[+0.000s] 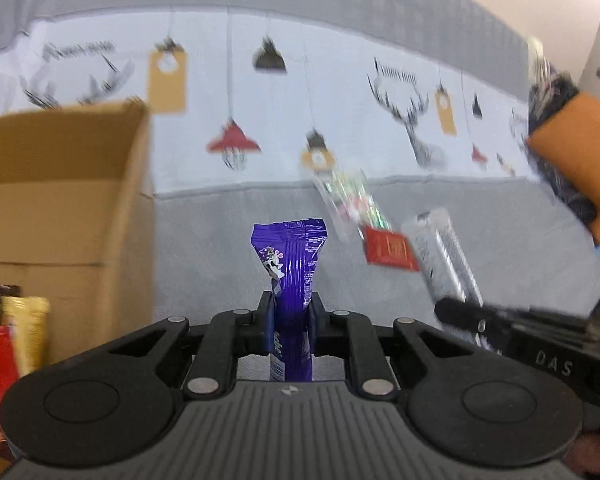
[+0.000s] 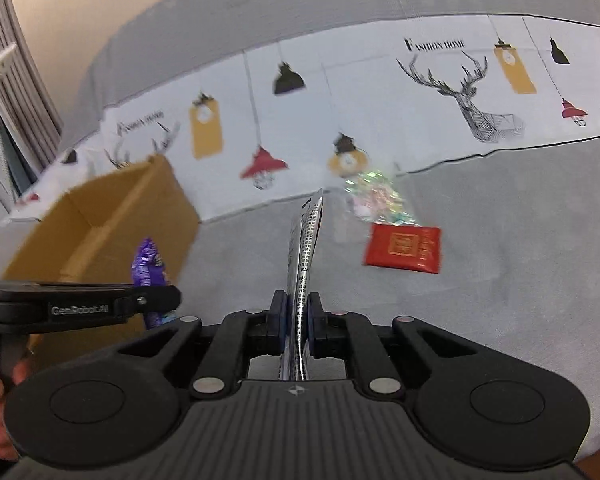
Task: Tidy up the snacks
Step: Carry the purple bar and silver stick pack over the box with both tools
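Left gripper (image 1: 290, 316) pinches the purple wrapper (image 1: 290, 256) mid-length, right gripper (image 2: 298, 320) the silver wrapper (image 2: 306, 248) — both light, crinkly, likely slippery.

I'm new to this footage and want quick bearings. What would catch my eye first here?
Each gripper is clamped on a snack held upright: the left gripper on a purple wrapper, the right gripper on a silver wrapper. An open cardboard box sits to the left, and a red packet lies on the grey cloth beside a shiny clear bag.
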A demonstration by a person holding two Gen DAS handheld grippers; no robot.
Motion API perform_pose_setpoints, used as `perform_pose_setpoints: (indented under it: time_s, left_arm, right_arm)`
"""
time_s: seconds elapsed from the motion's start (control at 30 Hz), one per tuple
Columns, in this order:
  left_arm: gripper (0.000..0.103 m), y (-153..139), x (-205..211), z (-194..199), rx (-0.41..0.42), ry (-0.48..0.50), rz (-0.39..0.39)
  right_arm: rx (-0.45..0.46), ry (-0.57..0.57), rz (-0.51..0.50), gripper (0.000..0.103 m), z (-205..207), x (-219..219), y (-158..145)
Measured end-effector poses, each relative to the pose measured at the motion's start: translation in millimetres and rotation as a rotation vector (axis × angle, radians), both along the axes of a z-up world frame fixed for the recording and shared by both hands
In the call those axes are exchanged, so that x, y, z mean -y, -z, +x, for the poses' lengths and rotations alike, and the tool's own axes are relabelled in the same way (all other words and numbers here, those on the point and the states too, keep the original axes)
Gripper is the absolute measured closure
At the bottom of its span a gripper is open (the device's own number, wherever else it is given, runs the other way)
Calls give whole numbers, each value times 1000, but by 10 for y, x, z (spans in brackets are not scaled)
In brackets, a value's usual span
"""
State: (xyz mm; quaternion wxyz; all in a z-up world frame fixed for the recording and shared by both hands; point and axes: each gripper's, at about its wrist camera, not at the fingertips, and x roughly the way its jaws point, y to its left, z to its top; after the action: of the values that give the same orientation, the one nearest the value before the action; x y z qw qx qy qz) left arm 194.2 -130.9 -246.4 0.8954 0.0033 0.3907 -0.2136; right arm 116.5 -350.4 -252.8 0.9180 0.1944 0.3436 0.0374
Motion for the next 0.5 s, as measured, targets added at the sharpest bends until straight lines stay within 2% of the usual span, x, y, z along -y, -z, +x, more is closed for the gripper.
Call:
perform_pose_setpoints:
  time_s: [0.1, 0.23, 0.5]
  left_arm:
    - [87, -211, -220, -110, 45, -21, -40]
    - [87, -571, -588, -238, 106, -55, -101]
    - [87, -1259, -1288, -579, 288, -113, -199]
  right_arm:
    - [28, 11, 90, 93, -73, -114, -182]
    - [87, 20, 111, 93, -148, -376, -529]
    - [200, -105, 44, 93, -208, -1173, -1337]
